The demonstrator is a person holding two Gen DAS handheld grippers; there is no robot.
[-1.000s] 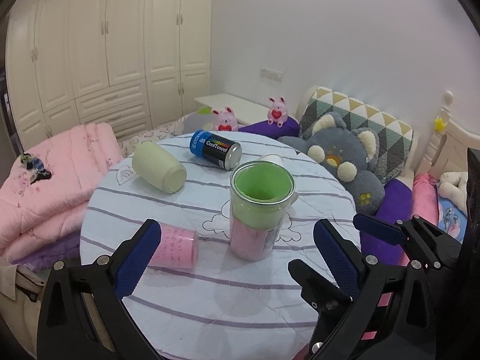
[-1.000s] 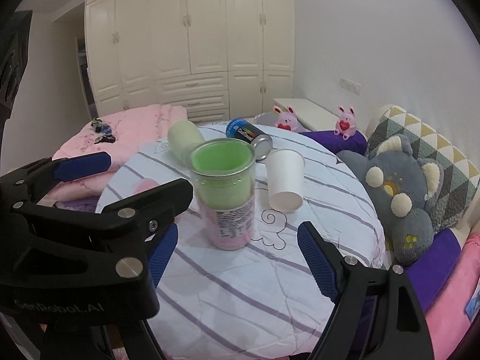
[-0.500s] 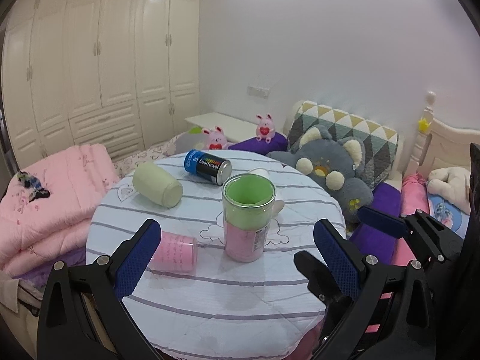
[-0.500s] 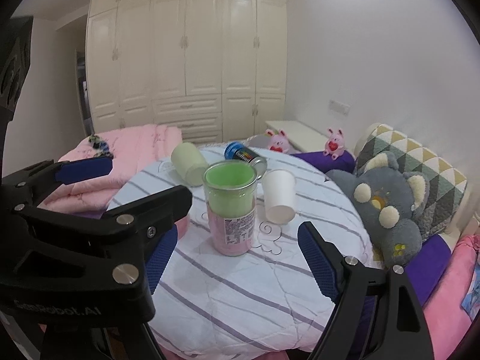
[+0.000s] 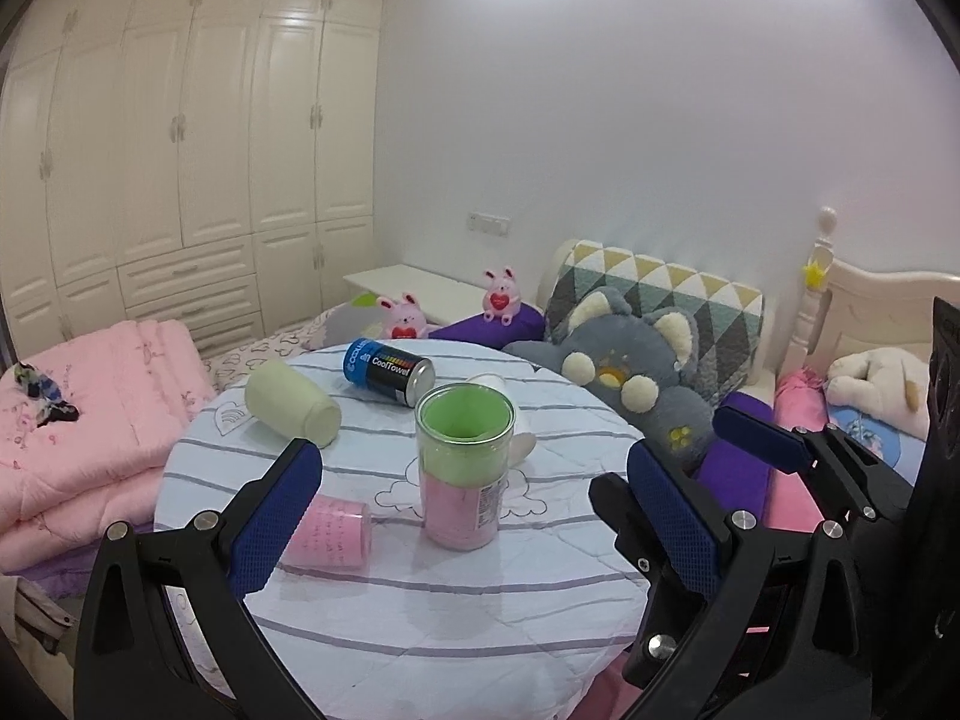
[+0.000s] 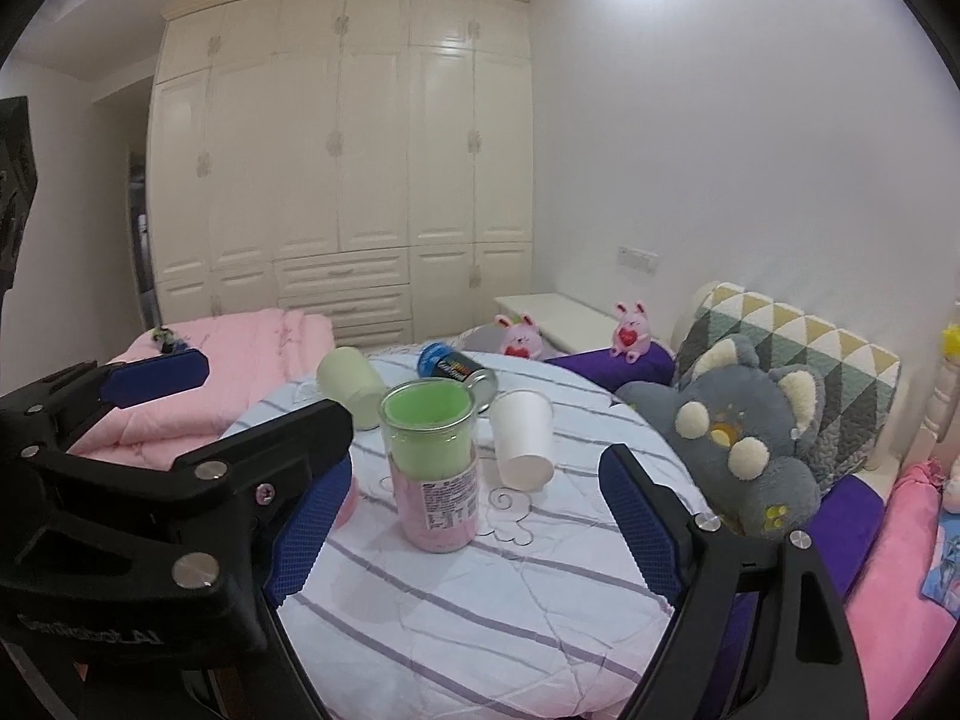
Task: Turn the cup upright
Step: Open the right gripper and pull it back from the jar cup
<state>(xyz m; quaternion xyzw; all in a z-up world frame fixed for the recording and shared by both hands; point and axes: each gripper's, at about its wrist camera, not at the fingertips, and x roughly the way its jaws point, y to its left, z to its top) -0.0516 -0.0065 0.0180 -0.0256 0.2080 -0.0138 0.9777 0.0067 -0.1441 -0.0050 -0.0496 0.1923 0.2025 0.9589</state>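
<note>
Bedroom clutter crowds the round table (image 5: 420,618), where the green-and-pink cup (image 5: 465,468) stands upright between both wide-open, empty grippers (image 5: 474,510) (image 6: 474,534), so a careless sweep could topple it or roll the can (image 5: 387,370).

Left wrist view. The left tongs (image 5: 474,510) stood wide apart, empty. A clear cup (image 5: 464,468) stood upright mid-tabletop (image 5: 480,612). A pink cup (image 5: 330,533) lay near the left edge; a cream cup (image 5: 292,402) and a blue can (image 5: 389,370) lay toward the far edge.
</note>
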